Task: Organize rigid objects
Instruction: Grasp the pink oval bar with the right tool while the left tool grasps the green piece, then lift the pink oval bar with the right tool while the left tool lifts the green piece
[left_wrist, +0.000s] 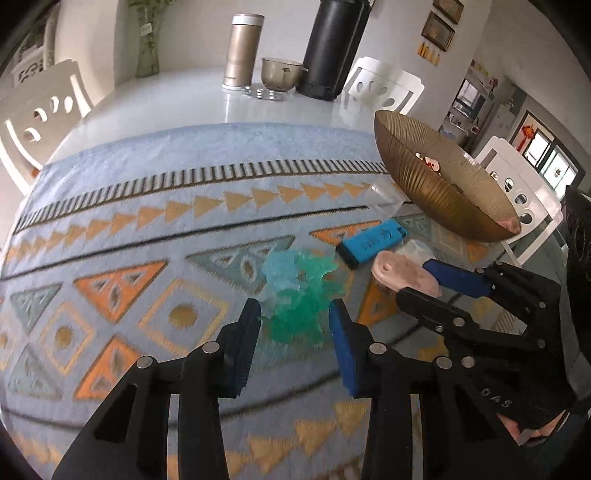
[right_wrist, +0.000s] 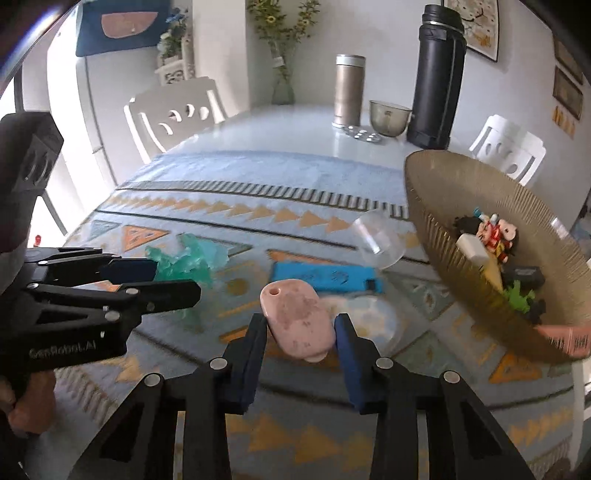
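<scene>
Gripping a flat pink tag (right_wrist: 297, 323) with a small hole at its far end, the right gripper (right_wrist: 300, 325) has both blue pads pressed on the tag's sides, the piece tilted and lifted clear of the patterned blue cloth (right_wrist: 258, 177). The left gripper (left_wrist: 293, 315) is narrowed onto a translucent green-and-blue figure (left_wrist: 299, 291); the left wrist view shows the figure between the blue pads, and the right wrist view shows the pads meeting it from the side, so I read it as pinched. A hand (right_wrist: 26, 410) holds that tool's grip at lower left in the right wrist view.

A blue lighter (right_wrist: 325, 278) lies flat on the cloth between the two grippers' loads and the bowl. A clear plastic cup (right_wrist: 376, 242) lies on its side just beyond it. A pale translucent lid-like piece (right_wrist: 373, 317) rests just behind the pink tag.

The ribbed amber glass bowl (right_wrist: 554, 240) stands at the cloth's right edge and holds small toy figures, a white block, a yellow piece, a green piece and black items. At the table's far end stand a champagne-coloured flask (right_wrist: 349, 90), a small smoky glass bowl (right_wrist: 389, 118) and a tall black thermos (right_wrist: 437, 74).

The left gripper's body reads "GenRobot.AI". Markings on the lighter are not legible.
</scene>
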